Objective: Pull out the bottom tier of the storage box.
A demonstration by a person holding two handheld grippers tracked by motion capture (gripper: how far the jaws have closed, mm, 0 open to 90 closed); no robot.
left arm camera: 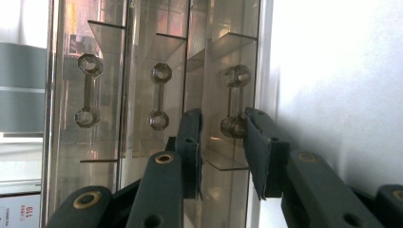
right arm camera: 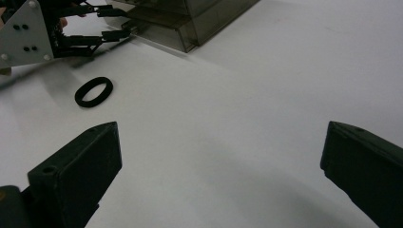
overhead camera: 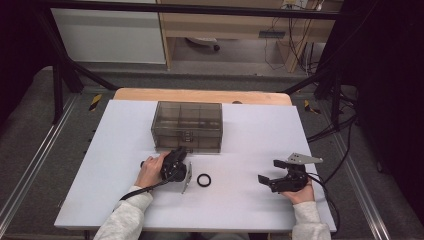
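Centrally in the high view, a smoked transparent drawer box (overhead camera: 187, 126) sits on the white table (overhead camera: 240, 210), toward the upper middle of the frame, with bare surface on both sides and a wider bare band below it. The left gripper (overhead camera: 176, 156) is held by the left hand (overhead camera: 151, 170) directly against the lower front edge of the box. In the left gripper view its jaws stand narrowly apart on either side of the right-hand drawer handle (left arm camera: 233, 102); whether the pads (left arm camera: 192, 142) touch the handle cannot be told. Two further handles appear to the left in that view, a middle handle (left arm camera: 159, 97) and a left handle (left arm camera: 89, 90); the drawer interiors are blurred by reflections, and any contents cannot be made out. A black ring (overhead camera: 203, 180) lies flat on the table just right of the left gripper, apart from it and from the box; in the right gripper view it lies at the upper left. The right gripper (overhead camera: 272, 172) rests at the lower right of the high view, well apart from ring and box, near the table's right edge, its jaws spread wide with nothing between them. A wooden board edge (overhead camera: 200, 95) shows beyond the table's far edge. Both sleeves are cut off by the bottom of the frame.
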